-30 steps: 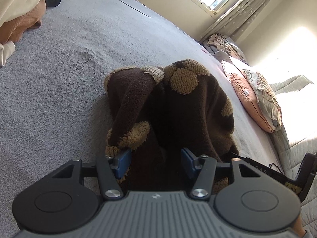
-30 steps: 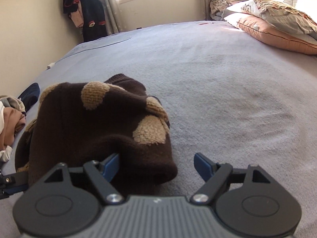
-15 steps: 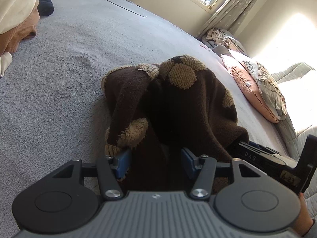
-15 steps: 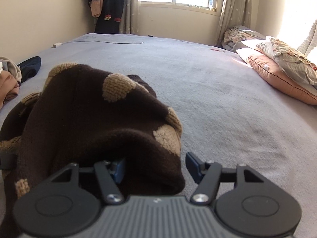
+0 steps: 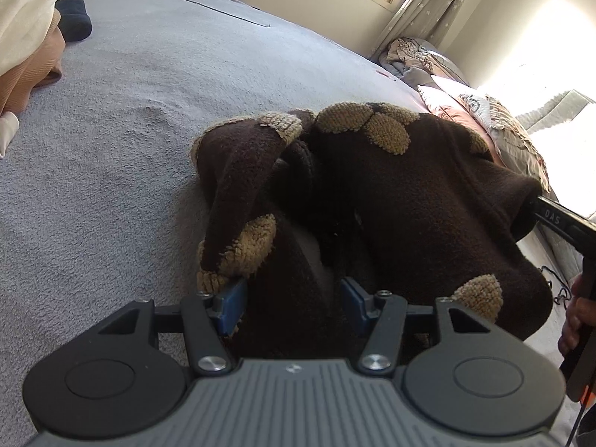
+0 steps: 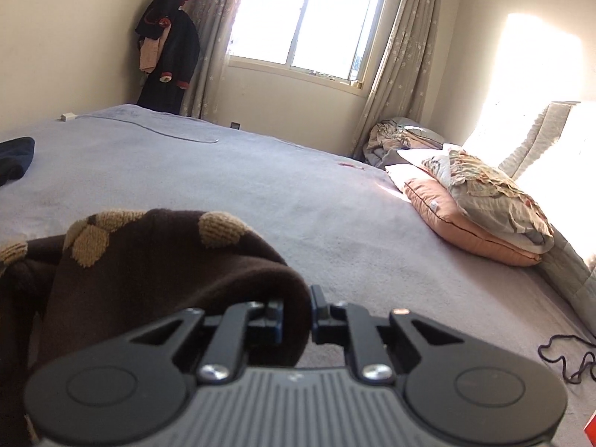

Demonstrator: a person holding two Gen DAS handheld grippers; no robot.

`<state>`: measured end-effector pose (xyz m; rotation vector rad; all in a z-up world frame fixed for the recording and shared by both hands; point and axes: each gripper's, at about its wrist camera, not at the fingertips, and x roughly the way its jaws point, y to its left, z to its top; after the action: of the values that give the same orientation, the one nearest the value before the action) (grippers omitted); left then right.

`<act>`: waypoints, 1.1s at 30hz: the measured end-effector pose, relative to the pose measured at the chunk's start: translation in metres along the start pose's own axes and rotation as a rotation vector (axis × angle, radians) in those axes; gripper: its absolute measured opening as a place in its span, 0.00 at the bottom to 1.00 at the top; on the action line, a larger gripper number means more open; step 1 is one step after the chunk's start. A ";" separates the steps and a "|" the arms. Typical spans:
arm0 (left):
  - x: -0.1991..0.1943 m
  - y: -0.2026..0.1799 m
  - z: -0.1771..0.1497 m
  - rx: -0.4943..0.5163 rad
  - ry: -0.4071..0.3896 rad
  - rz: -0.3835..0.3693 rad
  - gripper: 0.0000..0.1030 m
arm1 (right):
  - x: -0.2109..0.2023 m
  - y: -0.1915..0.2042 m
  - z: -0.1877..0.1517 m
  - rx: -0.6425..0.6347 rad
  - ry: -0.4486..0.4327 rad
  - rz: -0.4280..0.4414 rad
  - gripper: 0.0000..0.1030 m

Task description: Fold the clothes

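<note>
Left wrist view: a dark brown fleece garment point(image 5: 409, 193) with tan patches is seen bunched at frame centre, part of it lifted off a grey blanket point(image 5: 130, 119) that covers the bed. The left gripper point(image 5: 294, 298), at lower centre, is held about half open, with a thick fold of the fleece between its blue pads point(image 5: 232, 300); whether the pads press it cannot be told. At the right edge the garment's corner is drawn up to the black body of the right gripper, with a hand point(image 5: 575, 320) on its handle. Right wrist view: the right gripper point(image 6: 296, 316) is seen at lower centre, jaws closing to a narrow gap, with the fleece's edge point(image 6: 167, 272) pinched between them. Orange and cream clothes point(image 5: 29, 44) are piled at the upper left of the left view, beside a dark folded item point(image 5: 74, 22). Pillows point(image 6: 473, 201) are stacked at the right, and a window point(image 6: 309, 18) with curtains is seen at upper centre.
</note>
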<state>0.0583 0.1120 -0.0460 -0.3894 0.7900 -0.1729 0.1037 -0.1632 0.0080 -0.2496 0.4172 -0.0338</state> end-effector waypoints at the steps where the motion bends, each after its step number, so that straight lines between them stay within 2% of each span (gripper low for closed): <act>1: 0.000 0.000 0.000 0.001 0.000 0.001 0.56 | -0.001 -0.004 0.003 -0.007 -0.014 -0.020 0.13; 4: 0.001 -0.001 -0.001 0.006 0.002 0.005 0.56 | -0.005 -0.016 0.012 -0.025 -0.052 -0.080 0.12; 12: 0.003 -0.003 -0.002 0.019 0.005 0.013 0.56 | -0.005 -0.060 0.034 -0.066 -0.086 -0.214 0.12; 17: 0.004 -0.004 -0.003 0.028 0.006 0.018 0.56 | 0.004 -0.096 0.038 -0.133 -0.088 -0.355 0.13; 21: 0.006 -0.006 -0.005 0.042 0.004 0.024 0.56 | 0.017 -0.133 0.033 -0.146 -0.039 -0.449 0.13; 24: 0.008 -0.008 -0.006 0.053 -0.001 0.026 0.56 | 0.026 -0.156 0.021 -0.158 0.016 -0.489 0.13; 28: 0.011 -0.010 -0.007 0.072 -0.007 0.031 0.56 | 0.033 -0.174 -0.009 -0.201 0.086 -0.522 0.13; 33: 0.013 -0.014 -0.010 0.107 -0.012 0.044 0.56 | 0.051 -0.190 -0.056 -0.191 0.238 -0.531 0.15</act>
<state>0.0604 0.0926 -0.0550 -0.2718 0.7732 -0.1712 0.1311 -0.3646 -0.0151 -0.5428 0.5821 -0.5503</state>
